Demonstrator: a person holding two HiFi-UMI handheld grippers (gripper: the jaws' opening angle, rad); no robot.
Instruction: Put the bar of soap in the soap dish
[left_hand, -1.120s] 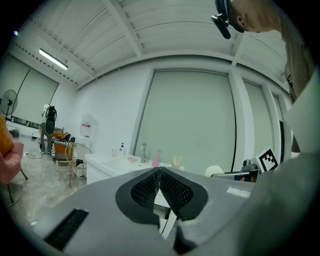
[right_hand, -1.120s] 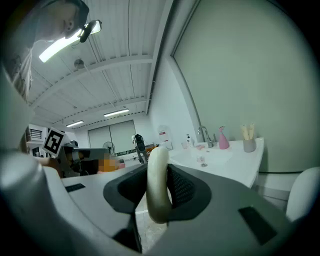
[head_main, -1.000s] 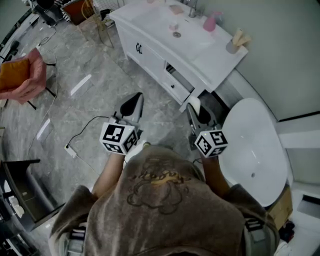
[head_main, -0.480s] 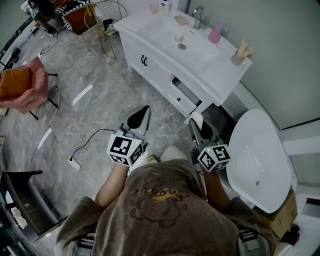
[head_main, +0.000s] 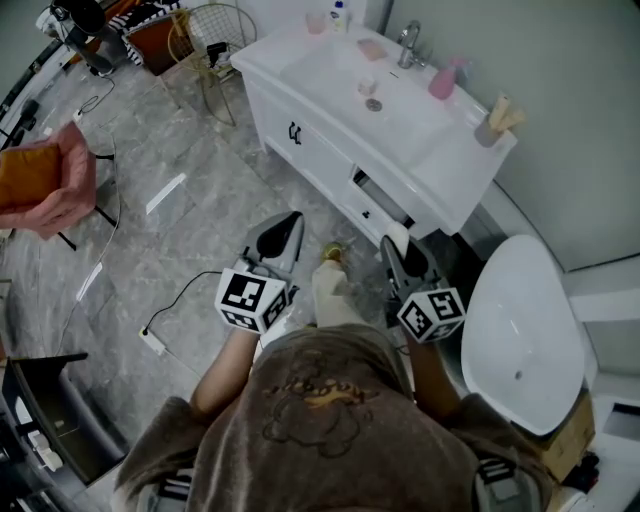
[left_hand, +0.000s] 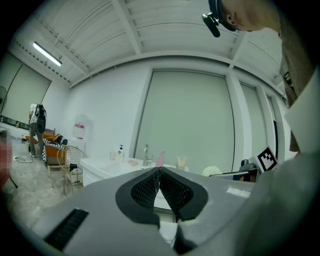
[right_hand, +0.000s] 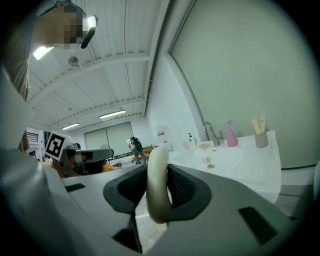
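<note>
A cream oval bar of soap stands on edge between the pads of my right gripper, which is shut on it; in the head view the soap shows white at that gripper's tip. My left gripper is shut with nothing in it, its pads meeting; in the head view this gripper hangs over the floor. Ahead stands a white vanity with a sink. A small pink soap dish sits by the faucet, far from both grippers. From the right gripper the soap dish looks small.
A pink bottle and a cup of brushes stand on the vanity's right end. A white bathtub lies to the right. On the marble floor are a cable with a power strip, a pink chair and a wire basket.
The person has stepped toward the vanity, which now sits lower and nearer in the head view. Both grippers went forward together, the soap still held. A foot now shows between them.
</note>
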